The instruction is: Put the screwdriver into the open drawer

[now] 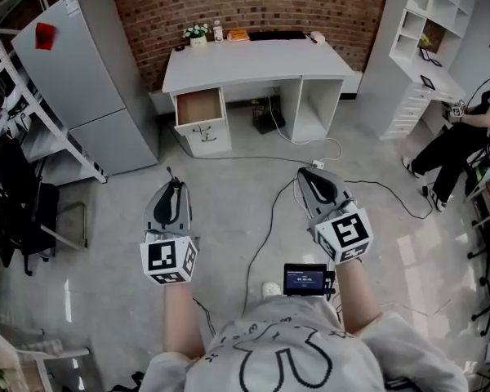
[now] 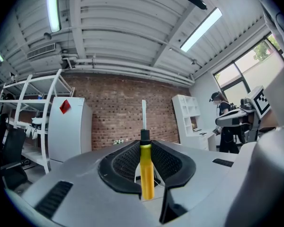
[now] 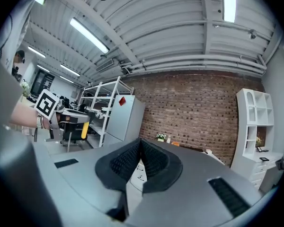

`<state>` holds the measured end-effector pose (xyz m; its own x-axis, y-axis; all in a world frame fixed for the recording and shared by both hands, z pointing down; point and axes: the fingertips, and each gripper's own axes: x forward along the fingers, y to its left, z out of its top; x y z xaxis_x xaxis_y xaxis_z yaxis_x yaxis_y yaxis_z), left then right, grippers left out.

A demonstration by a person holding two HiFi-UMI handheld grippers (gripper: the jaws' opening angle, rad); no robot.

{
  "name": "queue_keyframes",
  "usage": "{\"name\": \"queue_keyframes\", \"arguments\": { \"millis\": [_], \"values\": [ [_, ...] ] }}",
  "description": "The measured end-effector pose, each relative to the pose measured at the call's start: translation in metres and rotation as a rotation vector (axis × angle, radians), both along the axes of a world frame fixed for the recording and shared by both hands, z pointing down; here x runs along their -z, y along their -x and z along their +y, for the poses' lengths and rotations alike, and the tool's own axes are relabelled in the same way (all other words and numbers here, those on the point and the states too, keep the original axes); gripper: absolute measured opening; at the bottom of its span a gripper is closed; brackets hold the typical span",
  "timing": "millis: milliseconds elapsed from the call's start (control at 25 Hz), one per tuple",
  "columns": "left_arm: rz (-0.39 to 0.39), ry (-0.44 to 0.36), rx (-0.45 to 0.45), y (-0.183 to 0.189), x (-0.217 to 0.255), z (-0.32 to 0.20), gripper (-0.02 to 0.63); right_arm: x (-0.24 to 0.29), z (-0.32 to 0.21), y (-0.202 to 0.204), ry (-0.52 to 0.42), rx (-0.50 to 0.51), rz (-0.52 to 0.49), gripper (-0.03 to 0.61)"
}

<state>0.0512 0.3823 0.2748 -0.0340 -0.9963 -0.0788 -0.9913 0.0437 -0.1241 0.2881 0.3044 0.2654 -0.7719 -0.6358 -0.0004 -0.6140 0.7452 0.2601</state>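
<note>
A screwdriver (image 2: 146,167) with a yellow handle and a black collar stands upright between the jaws of my left gripper (image 2: 144,143), which is shut on the handle. Its metal blade points up. In the head view the left gripper (image 1: 173,186) is held level over the grey floor, some way from the white desk (image 1: 253,60). The open drawer (image 1: 199,106), brown inside, sticks out of the desk's left pedestal. My right gripper (image 1: 308,174) is beside the left one. Its jaws (image 3: 141,141) are shut with nothing between them.
A grey fridge (image 1: 90,80) stands left of the desk, with a metal rack (image 1: 33,129) and a black chair (image 1: 20,211) further left. Cables (image 1: 269,219) trail across the floor. White shelving (image 1: 429,39) and a seated person (image 1: 461,141) are at the right.
</note>
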Motion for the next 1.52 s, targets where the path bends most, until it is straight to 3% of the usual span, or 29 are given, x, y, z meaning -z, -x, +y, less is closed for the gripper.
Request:
{"name": "queue_keyframes", "arguments": {
  "millis": [360,880,1240,1520],
  "values": [
    [0.008,0.013,0.034,-0.006,-0.008,-0.069,0.080,-0.002,-0.078,0.002,0.011,0.058,-0.014,0.020],
    [0.023,0.039,0.036,0.041,-0.023,-0.148,0.080,-0.024,-0.151,0.045,0.063,0.061,0.005,0.020],
    [0.005,0.049,0.000,0.123,-0.019,-0.232,0.081,-0.014,-0.222,0.138,0.045,0.072,0.022,0.020],
    [0.012,0.049,-0.046,0.200,-0.019,-0.306,0.080,-0.013,-0.279,0.207,0.034,0.018,0.034,0.020]
  ]
}}
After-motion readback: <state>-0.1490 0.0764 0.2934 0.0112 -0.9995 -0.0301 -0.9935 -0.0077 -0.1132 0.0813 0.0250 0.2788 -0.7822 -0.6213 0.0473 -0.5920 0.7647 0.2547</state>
